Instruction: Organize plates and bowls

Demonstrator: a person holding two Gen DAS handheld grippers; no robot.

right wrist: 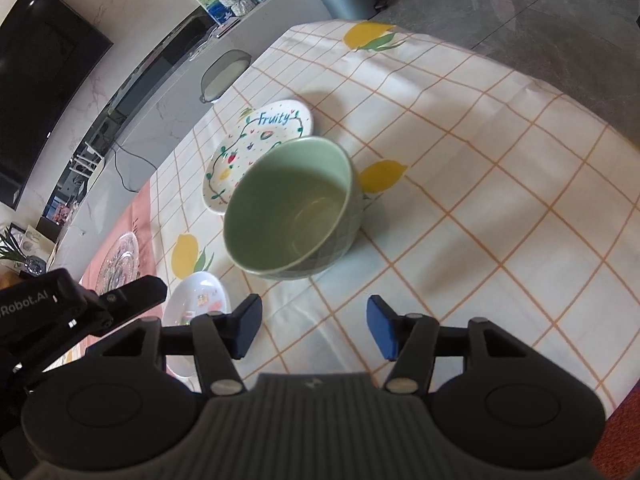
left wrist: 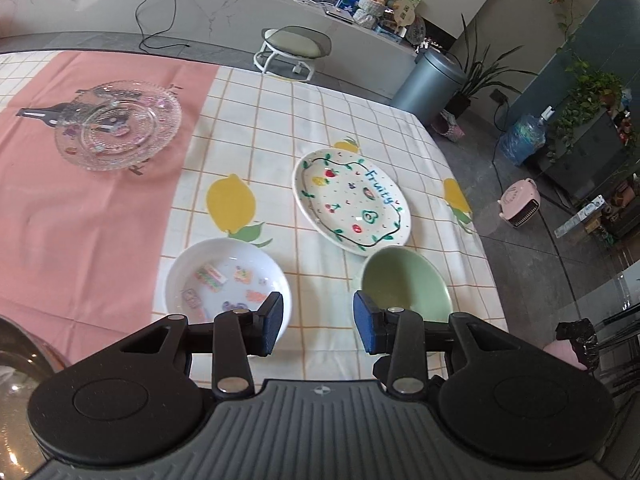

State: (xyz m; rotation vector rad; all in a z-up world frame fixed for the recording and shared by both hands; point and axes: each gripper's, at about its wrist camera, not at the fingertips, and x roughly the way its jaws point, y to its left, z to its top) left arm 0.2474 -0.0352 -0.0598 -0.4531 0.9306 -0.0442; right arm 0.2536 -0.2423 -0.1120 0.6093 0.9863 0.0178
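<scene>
A green bowl (right wrist: 294, 208) stands on the checked lemon tablecloth just ahead of my open, empty right gripper (right wrist: 314, 330); it also shows in the left wrist view (left wrist: 406, 286). Behind it lies the oval "Fruity" plate (left wrist: 352, 202), also in the right wrist view (right wrist: 256, 140). A white bowl with stickers (left wrist: 226, 286) sits left of the green bowl, also seen in the right wrist view (right wrist: 198, 300). My left gripper (left wrist: 318, 326) is open and empty, hovering between the two bowls. A clear glass plate with a smaller glass dish on it (left wrist: 118, 124) sits far left on the pink cloth.
The table edge (left wrist: 472, 208) runs along the right, with floor beyond. A stool (left wrist: 294, 46), a grey bin (left wrist: 428, 84) and a pink heater (left wrist: 520, 208) stand off the table. The left gripper's body (right wrist: 60, 312) shows at the left of the right wrist view.
</scene>
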